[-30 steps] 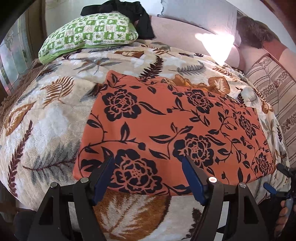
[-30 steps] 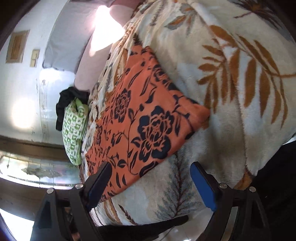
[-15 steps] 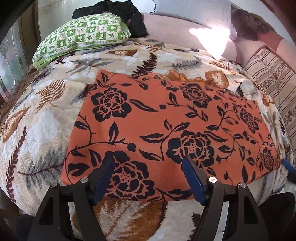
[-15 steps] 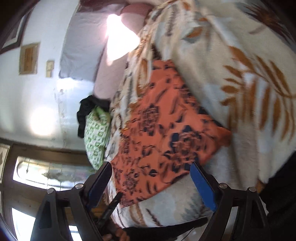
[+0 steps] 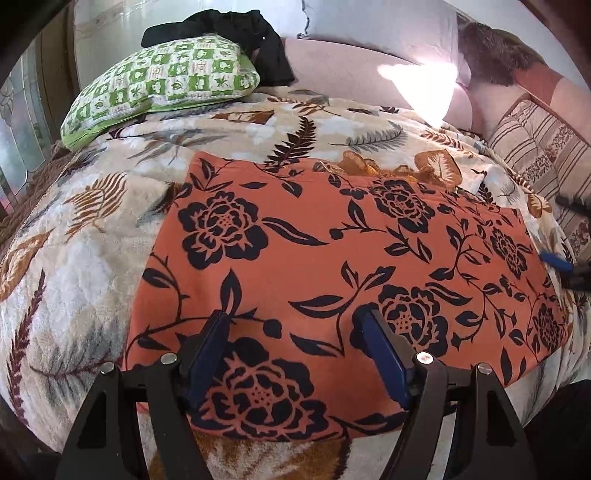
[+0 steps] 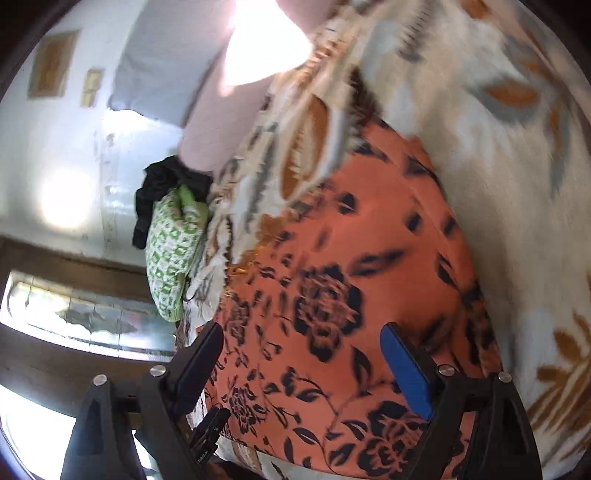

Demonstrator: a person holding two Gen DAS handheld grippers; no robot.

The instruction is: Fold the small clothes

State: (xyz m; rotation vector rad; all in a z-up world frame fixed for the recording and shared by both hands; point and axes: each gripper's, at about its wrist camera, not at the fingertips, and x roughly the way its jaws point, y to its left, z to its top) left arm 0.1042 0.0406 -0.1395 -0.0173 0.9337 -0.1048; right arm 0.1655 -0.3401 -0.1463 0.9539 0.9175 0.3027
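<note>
1. Blue pads line the black jaws of the left gripper (image 5: 295, 328), which stand wide apart with nothing between them, over the near edge of the orange cloth (image 5: 332, 258).
2. The right gripper (image 6: 301, 345) likewise has its jaws spread wide and holds nothing; one blue pad shows clearly, the other finger looks dark. Its view is motion-blurred.
3. Orange fabric printed with black roses, leaves and vines, the cloth (image 6: 351, 295) lies flat as a broad, roughly rectangular sheet on the bed, smooth and thin-looking, with a straight near hem.
4. Under it the blanket (image 5: 74, 258) is plush and fuzzy, cream with brown, rust and grey fern and leaf prints.
5. At the head of the bed a green-and-white checked pillow (image 5: 159, 85) with small leaf motifs lies on the blanket, and a crumpled black garment (image 5: 236, 29) is draped over its far side.
6. A striped beige-and-brown cushion (image 5: 543, 147) sits at the far right, and a pale pinkish bolster (image 5: 332, 77) runs along the wall.
7. No readable writing or labels show on any of these; no containers are in view.
</note>
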